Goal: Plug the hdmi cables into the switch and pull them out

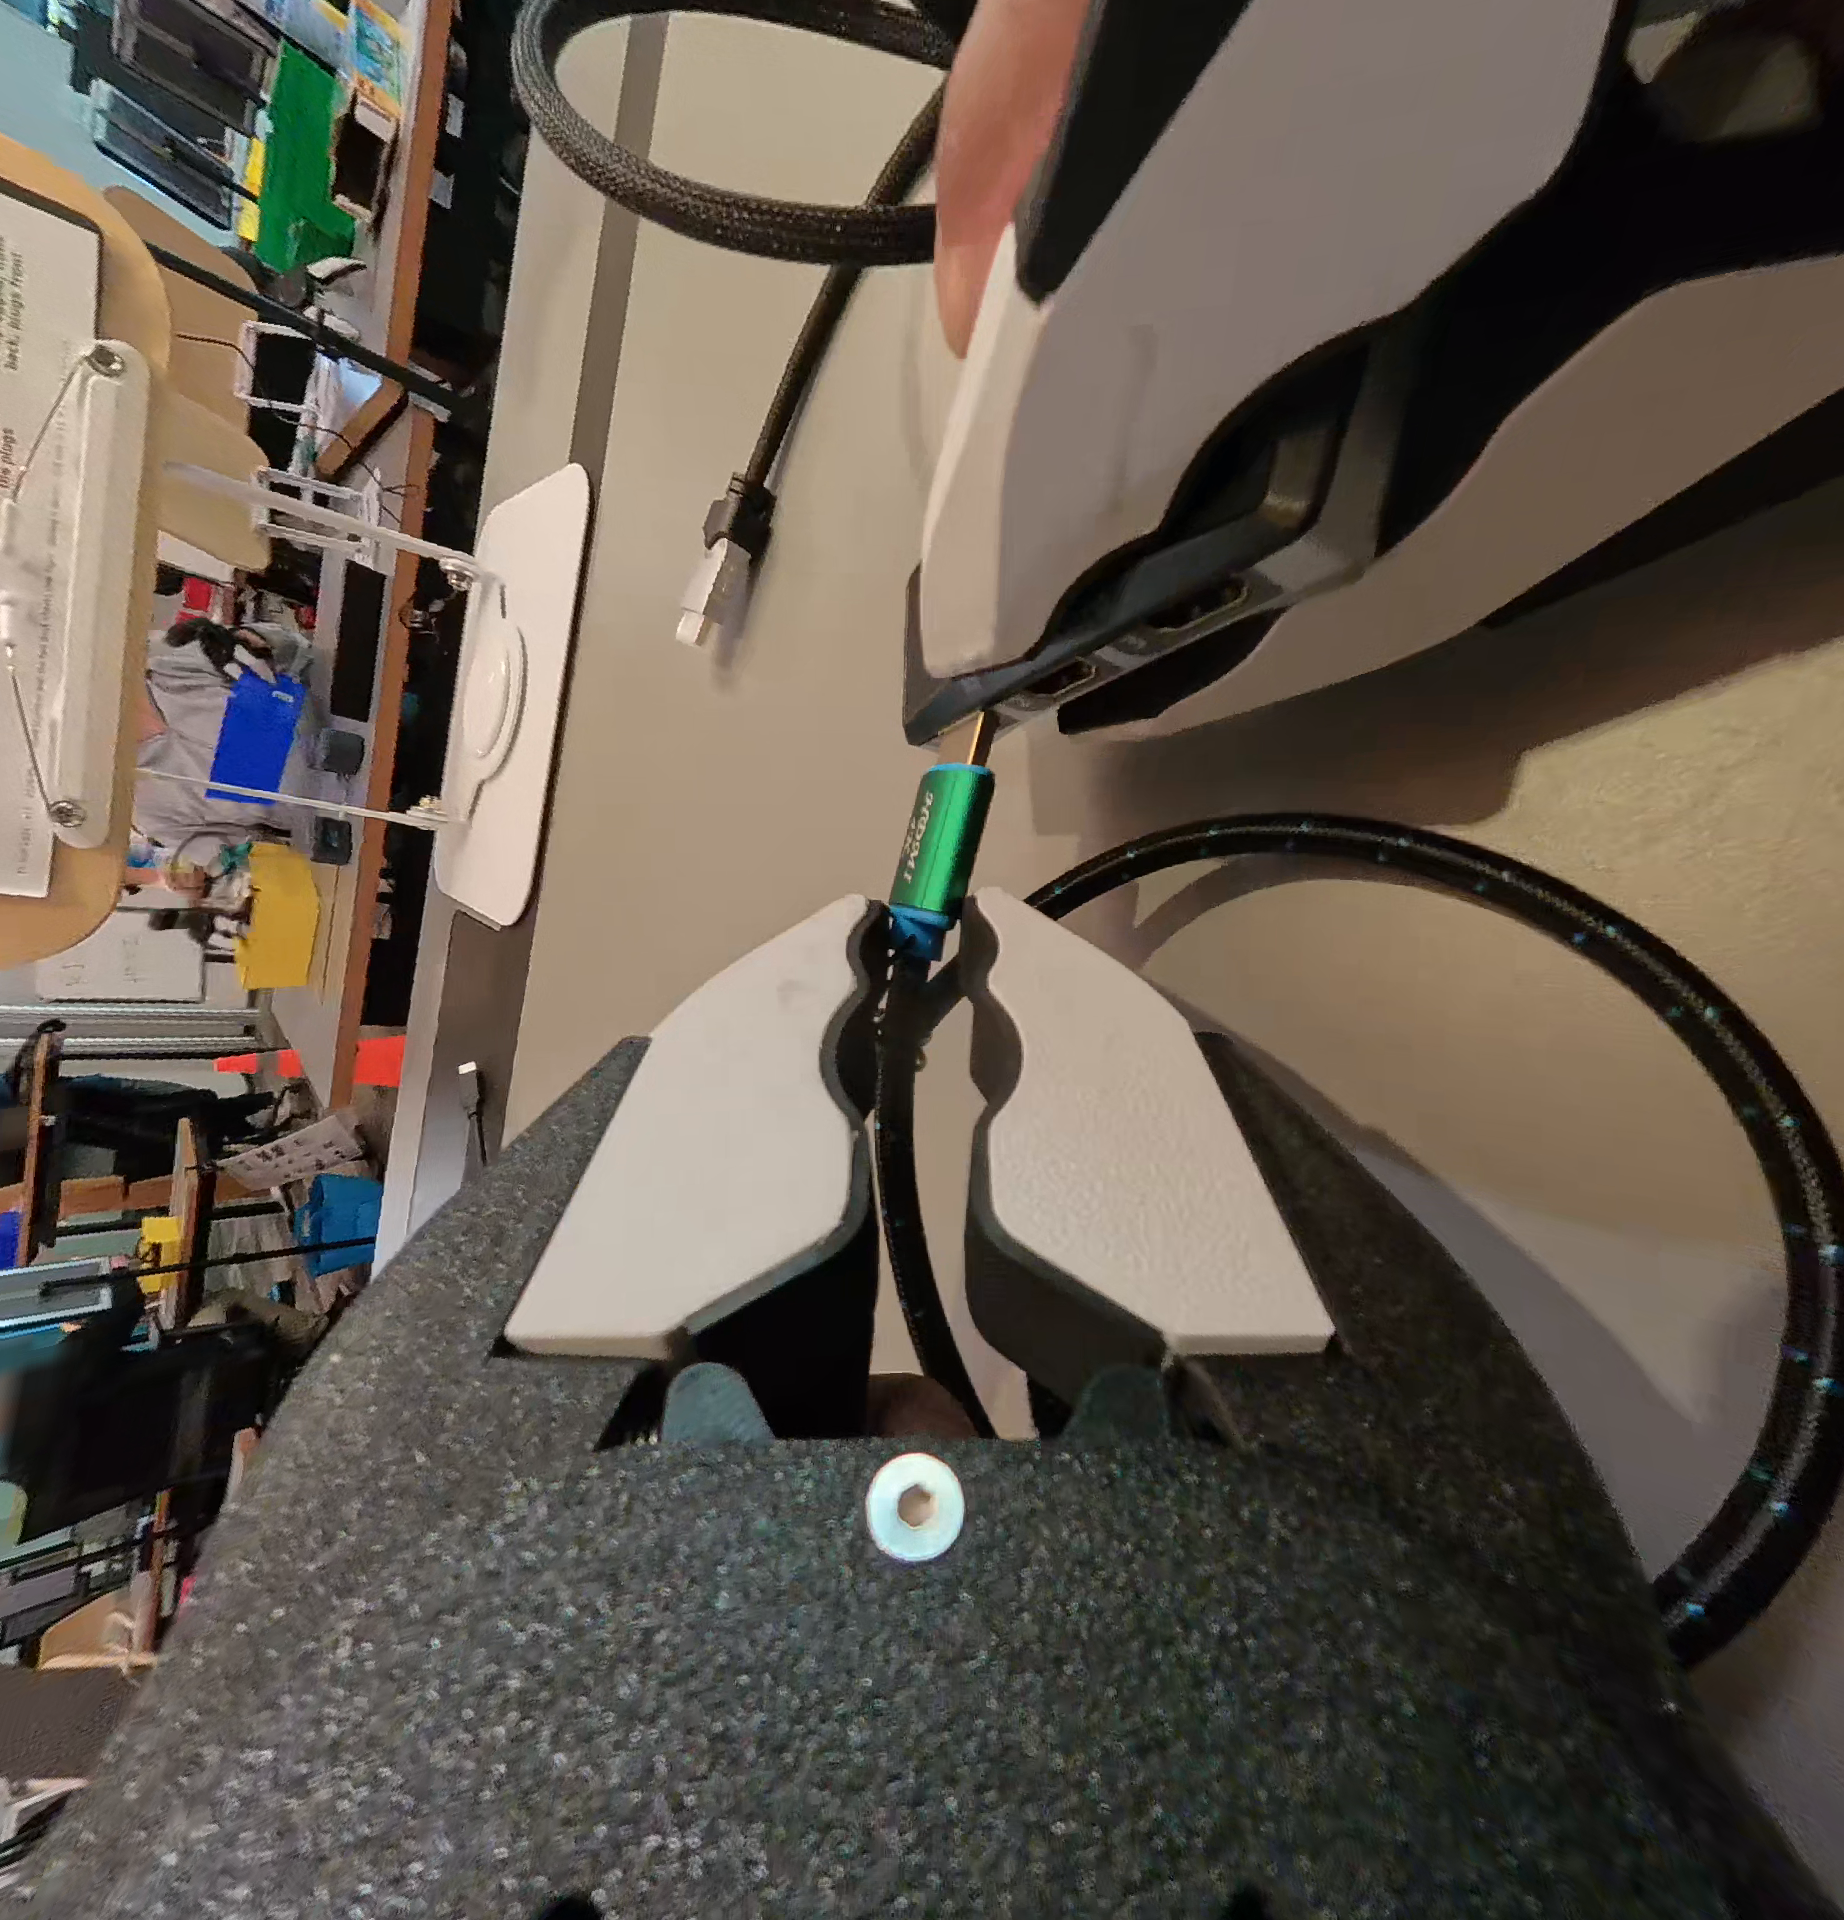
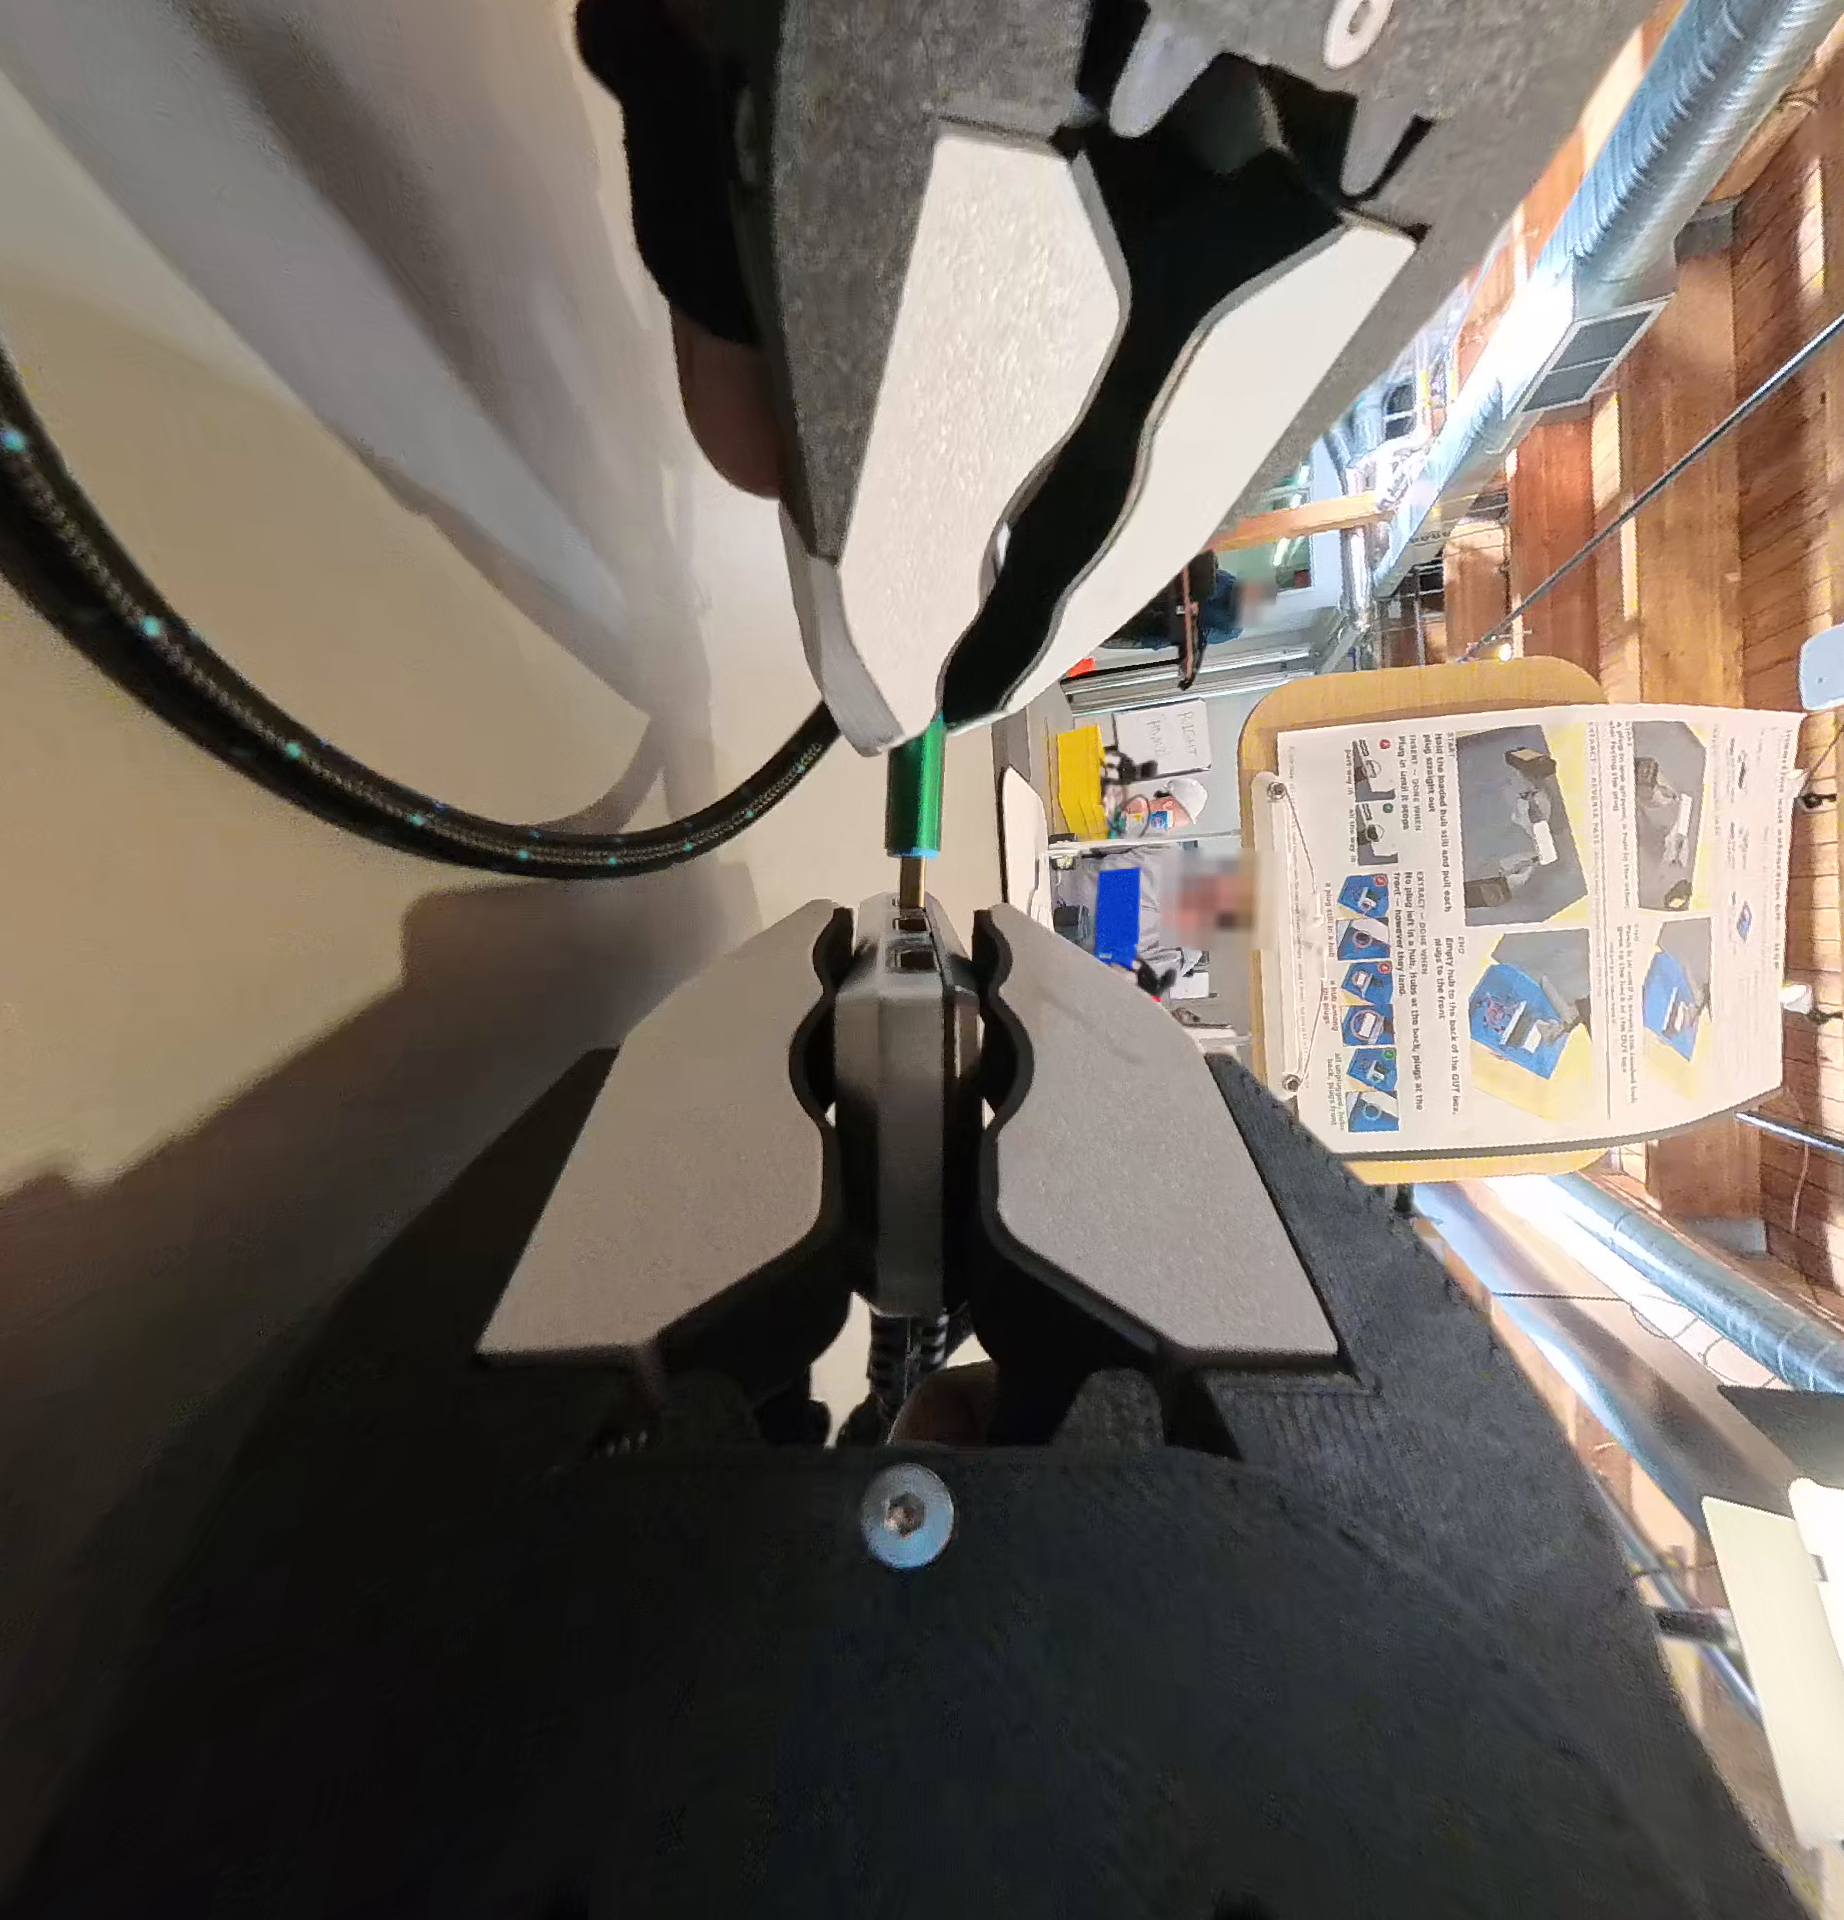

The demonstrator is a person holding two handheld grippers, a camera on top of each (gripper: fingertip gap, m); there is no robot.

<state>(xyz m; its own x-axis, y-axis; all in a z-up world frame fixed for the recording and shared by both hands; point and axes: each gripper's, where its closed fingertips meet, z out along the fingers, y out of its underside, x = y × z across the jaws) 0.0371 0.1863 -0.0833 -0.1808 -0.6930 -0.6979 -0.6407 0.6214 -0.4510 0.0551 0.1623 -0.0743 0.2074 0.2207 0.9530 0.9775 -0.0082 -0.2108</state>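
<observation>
A smooth beige table (image 1: 689, 343) fills the upper middle of the left wrist view, crossed by a looping black braided cable (image 1: 1728, 1091). At centre of the right wrist view, a flat grey hub (image 2: 892, 1091) is clamped between the matte grey pads of the right gripper (image 2: 897, 935). A glossy green cylindrical plug (image 1: 944, 836) is pinched at its blue collar by the left gripper (image 1: 913, 920), its gold tip entering the hub's end port.

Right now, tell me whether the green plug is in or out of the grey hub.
Partly in: the green plug's gold tip enters the grey hub, bare metal showing between.
</observation>
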